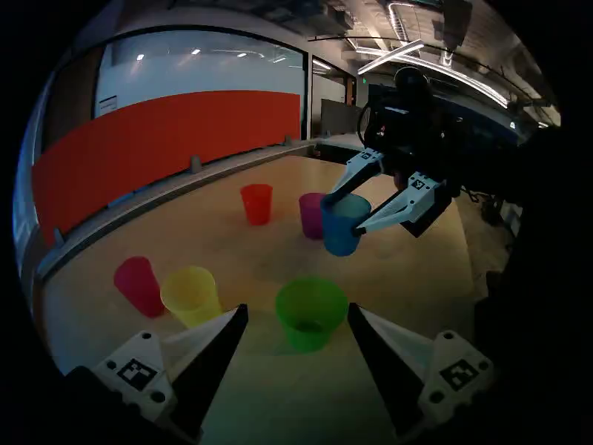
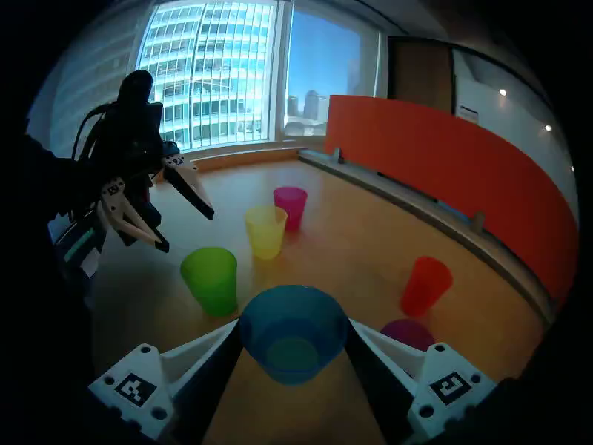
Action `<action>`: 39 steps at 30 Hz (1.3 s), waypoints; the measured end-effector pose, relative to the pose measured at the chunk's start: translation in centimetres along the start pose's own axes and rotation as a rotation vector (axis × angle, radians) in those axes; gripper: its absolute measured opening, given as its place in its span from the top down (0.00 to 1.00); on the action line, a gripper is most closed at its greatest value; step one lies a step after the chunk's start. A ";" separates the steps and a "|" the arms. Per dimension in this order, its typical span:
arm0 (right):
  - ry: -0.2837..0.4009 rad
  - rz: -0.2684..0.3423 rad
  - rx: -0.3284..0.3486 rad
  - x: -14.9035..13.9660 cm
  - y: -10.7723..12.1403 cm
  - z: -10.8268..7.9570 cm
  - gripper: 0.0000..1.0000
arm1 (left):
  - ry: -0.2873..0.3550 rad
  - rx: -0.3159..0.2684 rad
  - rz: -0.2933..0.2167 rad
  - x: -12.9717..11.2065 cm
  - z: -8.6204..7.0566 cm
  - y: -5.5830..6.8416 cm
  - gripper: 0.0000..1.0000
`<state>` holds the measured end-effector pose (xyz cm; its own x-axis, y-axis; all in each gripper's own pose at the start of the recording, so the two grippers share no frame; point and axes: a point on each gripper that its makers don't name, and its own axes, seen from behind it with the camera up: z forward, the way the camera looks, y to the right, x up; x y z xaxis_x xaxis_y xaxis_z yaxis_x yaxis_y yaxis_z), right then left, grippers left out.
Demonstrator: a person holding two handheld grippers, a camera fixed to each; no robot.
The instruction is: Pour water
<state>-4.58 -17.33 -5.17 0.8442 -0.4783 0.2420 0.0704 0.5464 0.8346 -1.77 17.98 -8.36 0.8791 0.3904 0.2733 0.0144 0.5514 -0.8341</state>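
Right claw [image 2: 293, 328] grips the blue cup [image 2: 293, 352] off the tabletop [image 2: 356, 245]; left claw [image 1: 296, 308] gapes empty. Best carried level over the green cup [image 1: 311, 315], the likely target — then tipped slowly.

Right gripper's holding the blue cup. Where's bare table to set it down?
Bare wood lies between the orange cup and the green cup, and right of green toward the table edge. Crowded: pink cup and yellow cup stand side by side; purple cup sits right by the held blue cup.
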 end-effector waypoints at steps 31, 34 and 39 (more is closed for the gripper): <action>0.007 -0.010 -0.014 0.3 1.0 -1.6 0.07 | -0.105 -0.084 0.029 -2.6 5.4 1.7 0.00; 0.007 -0.007 -0.016 0.1 1.1 -1.7 0.07 | -0.103 -0.089 0.024 -2.5 5.9 1.8 0.00; 0.008 -0.004 -0.021 0.0 1.4 -1.9 0.07 | -0.105 -0.087 0.018 -2.5 6.5 1.7 0.00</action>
<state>-3.50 -15.25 -4.99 0.8481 -0.4749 0.2350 0.0843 0.5589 0.8250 -7.03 22.74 -7.34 0.8249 0.4771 0.3030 0.0444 0.4798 -0.8762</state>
